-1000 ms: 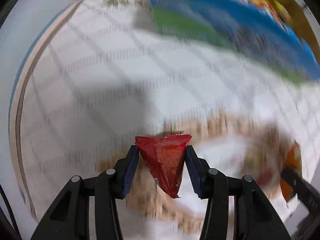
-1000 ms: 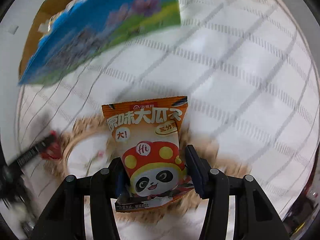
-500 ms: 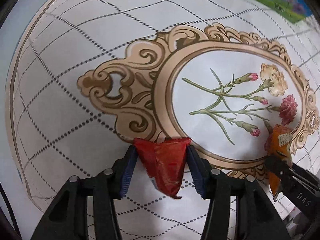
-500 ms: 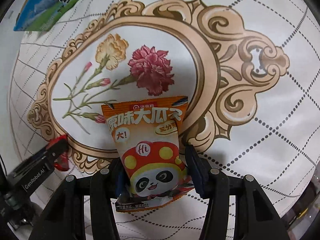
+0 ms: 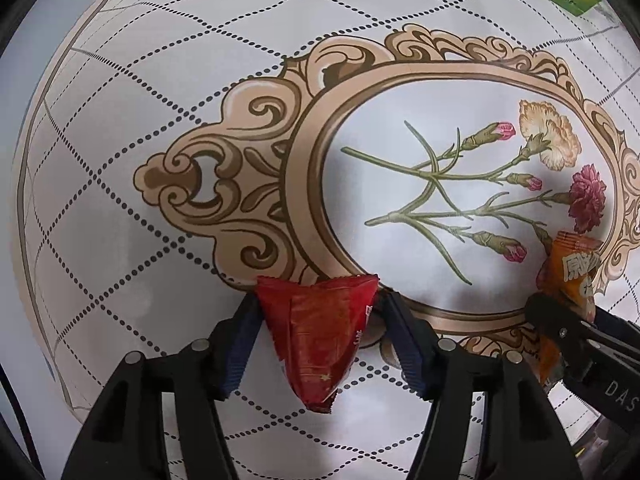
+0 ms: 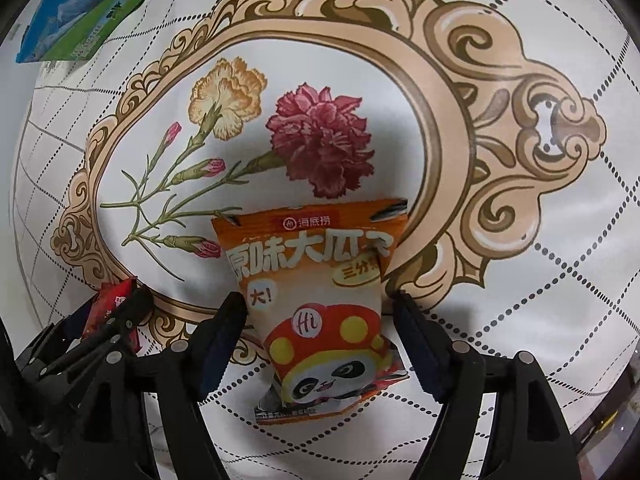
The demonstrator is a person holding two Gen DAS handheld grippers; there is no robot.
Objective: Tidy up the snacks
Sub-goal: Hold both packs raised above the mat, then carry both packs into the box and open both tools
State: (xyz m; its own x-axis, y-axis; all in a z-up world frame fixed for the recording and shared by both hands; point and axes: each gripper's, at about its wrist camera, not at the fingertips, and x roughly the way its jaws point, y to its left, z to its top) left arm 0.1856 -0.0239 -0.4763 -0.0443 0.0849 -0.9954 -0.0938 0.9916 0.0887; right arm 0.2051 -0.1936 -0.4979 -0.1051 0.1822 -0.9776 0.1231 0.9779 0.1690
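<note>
- Left gripper (image 5: 318, 334): jaws opening, pads just clear of the red packet (image 5: 320, 332) between them.
- Right gripper (image 6: 316, 334): jaws opening, orange packet (image 6: 316, 300) loose between them on the tablecloth (image 6: 540, 280).
- Judgement: both packets delivered; withdrawal remains.
- Blue-green carton (image 6: 92, 12) lies beyond.

cut off: blue-green carton (image 6: 80, 12) at top edge | hidden: orange packet (image 5: 572, 276) bottom behind right tongs (image 5: 568, 332)

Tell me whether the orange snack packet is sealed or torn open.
Cannot tell for certain. The orange snack packet looks puffed and whole, its crimped top edge unbroken, but its bottom edge is crumpled and partly hidden between the right gripper, whose jaws are opening.
</note>
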